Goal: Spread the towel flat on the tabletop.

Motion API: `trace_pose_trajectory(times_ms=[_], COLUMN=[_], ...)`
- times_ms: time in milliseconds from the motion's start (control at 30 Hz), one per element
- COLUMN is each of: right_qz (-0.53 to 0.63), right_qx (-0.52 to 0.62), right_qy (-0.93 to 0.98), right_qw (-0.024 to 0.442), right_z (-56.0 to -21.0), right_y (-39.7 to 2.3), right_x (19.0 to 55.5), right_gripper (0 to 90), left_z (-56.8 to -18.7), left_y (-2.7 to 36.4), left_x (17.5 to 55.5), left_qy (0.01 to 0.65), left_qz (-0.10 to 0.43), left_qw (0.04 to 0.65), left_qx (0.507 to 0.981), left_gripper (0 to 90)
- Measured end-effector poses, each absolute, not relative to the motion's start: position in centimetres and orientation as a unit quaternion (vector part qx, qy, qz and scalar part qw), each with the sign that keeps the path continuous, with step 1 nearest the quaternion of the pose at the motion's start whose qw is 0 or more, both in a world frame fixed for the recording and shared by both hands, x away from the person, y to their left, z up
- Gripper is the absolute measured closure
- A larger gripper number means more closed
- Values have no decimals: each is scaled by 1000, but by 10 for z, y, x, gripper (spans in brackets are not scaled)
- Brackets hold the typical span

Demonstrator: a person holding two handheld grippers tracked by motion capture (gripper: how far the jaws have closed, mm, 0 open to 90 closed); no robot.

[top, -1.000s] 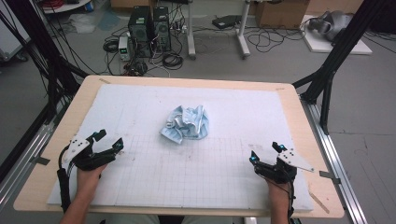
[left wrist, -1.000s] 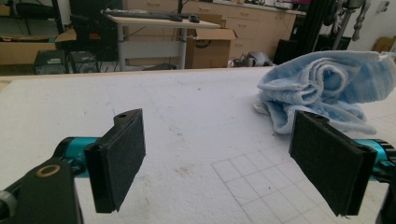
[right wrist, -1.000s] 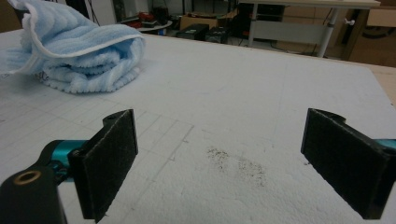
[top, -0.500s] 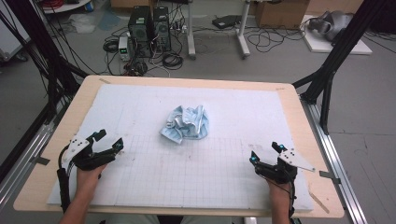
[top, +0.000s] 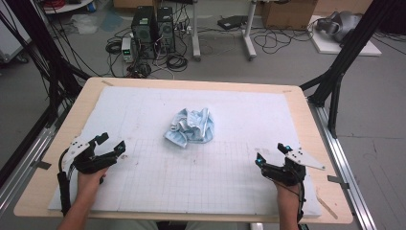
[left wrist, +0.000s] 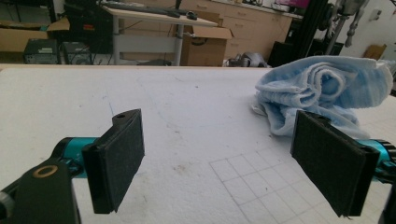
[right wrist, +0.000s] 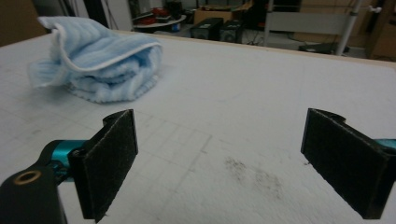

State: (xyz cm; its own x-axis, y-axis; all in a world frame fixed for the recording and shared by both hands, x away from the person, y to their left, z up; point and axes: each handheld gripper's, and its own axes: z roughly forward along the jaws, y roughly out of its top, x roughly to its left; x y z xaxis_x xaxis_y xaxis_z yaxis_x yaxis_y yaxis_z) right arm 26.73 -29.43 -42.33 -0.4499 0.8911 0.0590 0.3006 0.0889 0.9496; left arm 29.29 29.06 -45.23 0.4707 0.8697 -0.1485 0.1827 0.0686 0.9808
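The crumpled blue towel (top: 189, 126) lies mid-table on the white mat (top: 230, 177), well apart from my left tongs (top: 114, 146) and right tongs (top: 271, 155), both spread and empty. I judge it soft, light and floppy; I'd pinch a raised fold.

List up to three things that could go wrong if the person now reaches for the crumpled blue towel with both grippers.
1. The towel lies bunched in loose folds, so a jaw may pinch only one layer and drag the heap instead of lifting it.
2. The left gripper and right gripper would close in from opposite sides of the towel and might collide over it.
3. The white mat is marked and smudged; dragging might dirty the towel.
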Motion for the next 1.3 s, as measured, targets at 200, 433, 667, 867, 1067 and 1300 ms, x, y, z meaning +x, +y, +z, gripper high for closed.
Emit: trace_pose_trajectory(times_ms=[200,433,667,867,1067,1300], right_qz=[530,547,531,513,480,444], right_qx=[408,361,337,315,304,311], right_qy=[699,720,749,777,806,827], right_qw=[253,228,208,187,166,151], right_z=[-399,-373,-362,-357,-361,-372], right_y=[-273,-233,-197,-156,-112,-84], right_x=[285,310,339,368,401,424], right_gripper=[100,100,100,100,100,100], left_z=[-452,-452,-452,-452,-452,-452], left_y=[290,288,287,287,287,287], left_x=[293,292,292,291,292,291], left_qy=[429,424,421,421,421,420], left_qz=[290,298,303,304,303,302], left_qw=[592,586,583,583,583,584], left_qx=[617,622,625,625,625,625], left_gripper=[180,182,183,183,184,186])
